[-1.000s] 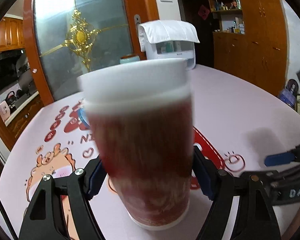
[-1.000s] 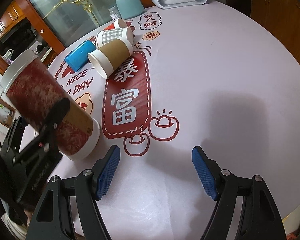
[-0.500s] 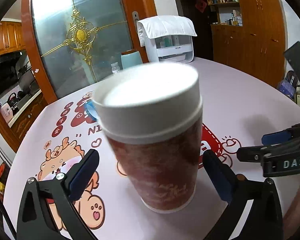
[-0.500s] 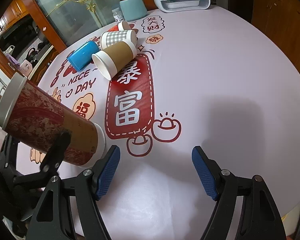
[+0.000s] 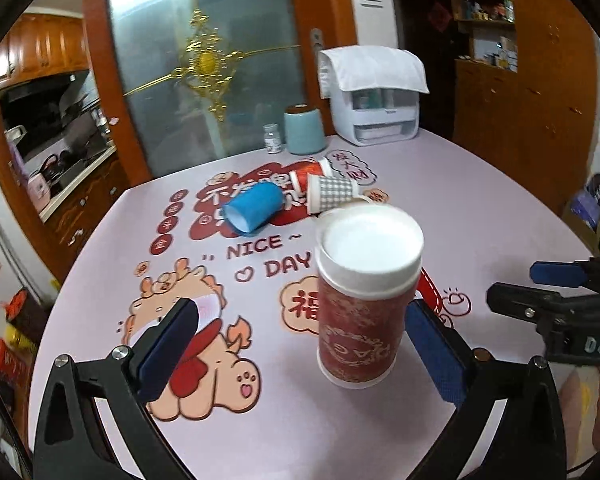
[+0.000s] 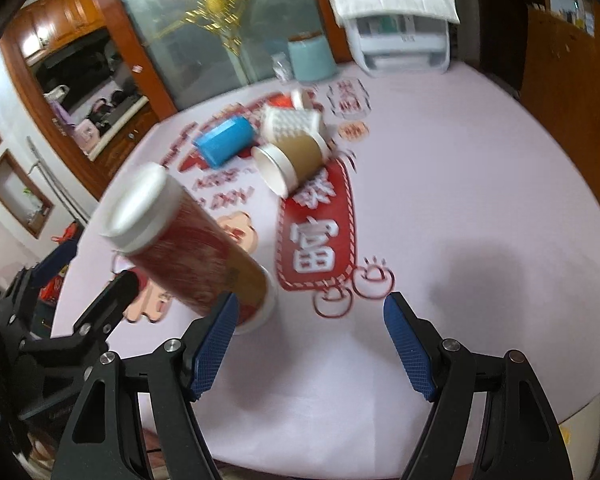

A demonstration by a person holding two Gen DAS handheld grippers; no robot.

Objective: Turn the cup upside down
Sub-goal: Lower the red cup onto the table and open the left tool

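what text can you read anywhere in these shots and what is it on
"NICE ~ DAY": tablecloth, by the blue cup.
"福": tablecloth cloud, beside the red cup.
"富": red tablecloth banner.
"DAS", cut off: right gripper body.
Red cup print, other tablecloth characters, printer label: too blurred.

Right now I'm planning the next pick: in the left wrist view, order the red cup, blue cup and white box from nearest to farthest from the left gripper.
1. Red cup, standing between the left gripper fingers.
2. Blue cup, on its side, mid-table, left.
3. White box, at the table's far edge, right.
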